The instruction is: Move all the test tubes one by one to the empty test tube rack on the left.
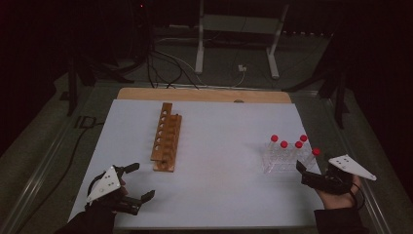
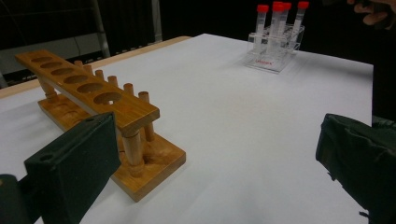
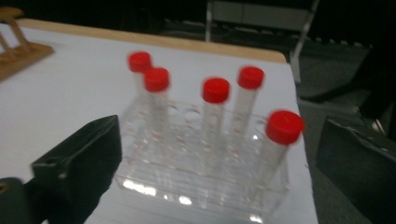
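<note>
A wooden tube rack (image 1: 166, 136) (image 2: 93, 93) with an empty row of holes stands left of centre on the white table (image 1: 224, 146). A clear plastic rack (image 1: 285, 163) (image 2: 273, 58) (image 3: 201, 186) at the right holds several upright red-capped tubes (image 1: 284, 145) (image 3: 215, 116). My left gripper (image 1: 141, 181) (image 2: 215, 135) is open near the front left corner, with nothing between its jaws, just in front of the wooden rack's near end. My right gripper (image 1: 302, 174) (image 3: 219, 135) is open, close to the clear rack's near right side, with the tubes straight ahead of its jaws.
A wooden board edge (image 1: 204, 95) runs along the table's far side. Cables (image 1: 165, 68) and a white metal stand (image 1: 236, 44) lie on the dark floor beyond. The table's right edge runs close to the clear rack. A corner of the wooden rack (image 3: 18, 51) shows far left.
</note>
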{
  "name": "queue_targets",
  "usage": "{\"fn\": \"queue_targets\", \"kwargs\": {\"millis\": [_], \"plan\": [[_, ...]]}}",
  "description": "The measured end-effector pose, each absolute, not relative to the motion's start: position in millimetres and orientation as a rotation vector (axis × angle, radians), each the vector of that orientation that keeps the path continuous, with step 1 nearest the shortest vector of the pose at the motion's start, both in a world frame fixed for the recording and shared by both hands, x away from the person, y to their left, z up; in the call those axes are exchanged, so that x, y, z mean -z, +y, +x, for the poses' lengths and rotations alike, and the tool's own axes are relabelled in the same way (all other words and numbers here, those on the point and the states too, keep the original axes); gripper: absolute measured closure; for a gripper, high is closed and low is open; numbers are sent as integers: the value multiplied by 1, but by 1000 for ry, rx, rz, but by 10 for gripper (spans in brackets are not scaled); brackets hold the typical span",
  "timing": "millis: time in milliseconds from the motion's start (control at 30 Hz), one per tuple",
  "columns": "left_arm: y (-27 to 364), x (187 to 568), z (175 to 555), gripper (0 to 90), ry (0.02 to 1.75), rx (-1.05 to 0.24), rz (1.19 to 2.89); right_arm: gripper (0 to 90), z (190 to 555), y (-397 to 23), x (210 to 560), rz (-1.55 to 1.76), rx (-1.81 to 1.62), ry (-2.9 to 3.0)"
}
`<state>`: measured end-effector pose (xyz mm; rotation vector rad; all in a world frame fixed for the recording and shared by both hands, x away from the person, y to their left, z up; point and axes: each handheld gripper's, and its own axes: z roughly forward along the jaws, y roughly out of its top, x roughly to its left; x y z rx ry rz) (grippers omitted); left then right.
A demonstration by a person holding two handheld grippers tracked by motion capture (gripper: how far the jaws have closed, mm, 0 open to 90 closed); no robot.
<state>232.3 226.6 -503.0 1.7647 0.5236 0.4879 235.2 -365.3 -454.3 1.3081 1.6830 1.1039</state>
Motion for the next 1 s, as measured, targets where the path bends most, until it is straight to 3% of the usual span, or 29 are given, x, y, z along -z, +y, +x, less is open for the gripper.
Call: {"fn": "queue_targets", "kwargs": {"millis": [433, 633, 800, 1000], "plan": [[226, 503, 232, 4, 522, -487, 1769, 156, 251, -378, 468, 1496, -934, 1679], [226, 504, 233, 4, 522, -487, 1768, 295, 258, -380, 471, 1542, -900, 1688], [227, 503, 232, 4, 522, -485, 1763, 477, 263, -380, 473, 1567, -893, 1694], [226, 504, 233, 4, 523, -484, 1767, 573, 267, -382, 474, 1582, -895, 1685]]}}
